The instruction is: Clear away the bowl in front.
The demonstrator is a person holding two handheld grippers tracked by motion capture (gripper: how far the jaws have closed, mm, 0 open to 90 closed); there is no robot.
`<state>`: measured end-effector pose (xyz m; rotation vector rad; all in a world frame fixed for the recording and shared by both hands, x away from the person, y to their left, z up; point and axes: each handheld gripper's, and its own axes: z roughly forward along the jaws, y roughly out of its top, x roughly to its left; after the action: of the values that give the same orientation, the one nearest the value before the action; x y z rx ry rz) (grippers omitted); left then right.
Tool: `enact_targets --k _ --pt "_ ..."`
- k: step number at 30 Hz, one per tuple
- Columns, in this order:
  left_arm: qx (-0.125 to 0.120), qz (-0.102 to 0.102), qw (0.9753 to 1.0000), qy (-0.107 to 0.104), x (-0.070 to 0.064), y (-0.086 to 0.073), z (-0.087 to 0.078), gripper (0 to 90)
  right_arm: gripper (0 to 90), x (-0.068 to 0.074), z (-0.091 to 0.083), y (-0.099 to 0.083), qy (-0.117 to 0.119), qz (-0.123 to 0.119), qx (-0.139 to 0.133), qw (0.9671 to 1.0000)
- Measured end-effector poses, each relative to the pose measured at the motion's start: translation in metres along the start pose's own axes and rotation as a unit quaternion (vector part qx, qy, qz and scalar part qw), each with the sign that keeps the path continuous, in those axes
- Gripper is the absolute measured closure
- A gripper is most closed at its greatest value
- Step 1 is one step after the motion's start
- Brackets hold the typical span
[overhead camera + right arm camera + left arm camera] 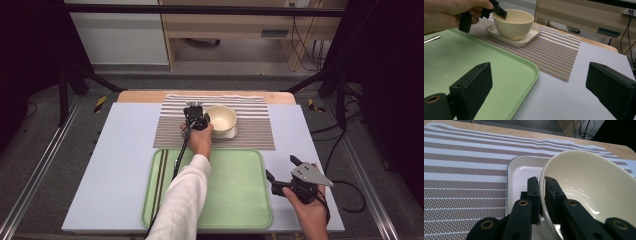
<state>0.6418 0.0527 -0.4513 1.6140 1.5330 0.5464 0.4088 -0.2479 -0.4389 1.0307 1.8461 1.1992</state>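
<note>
Pale blue table (115, 165): striped placemat (250, 135), green tray (240, 200) directly on it.

Cream bowl (221, 119) upright on white square plate (529, 37)

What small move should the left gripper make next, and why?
Probably lift the bowl straight up: the left gripper is shut on its rim, one jaw inside and one outside, while it sits on the white plate. The green tray is nearby.
</note>
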Motion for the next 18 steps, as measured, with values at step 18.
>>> enact_targets --k 18 --pt "-0.013 -0.003 0.9999 -0.004 0.002 0.01 -0.013 82.3 7.0 0.0 0.0 0.0 0.0 0.0 0.0 1.0"
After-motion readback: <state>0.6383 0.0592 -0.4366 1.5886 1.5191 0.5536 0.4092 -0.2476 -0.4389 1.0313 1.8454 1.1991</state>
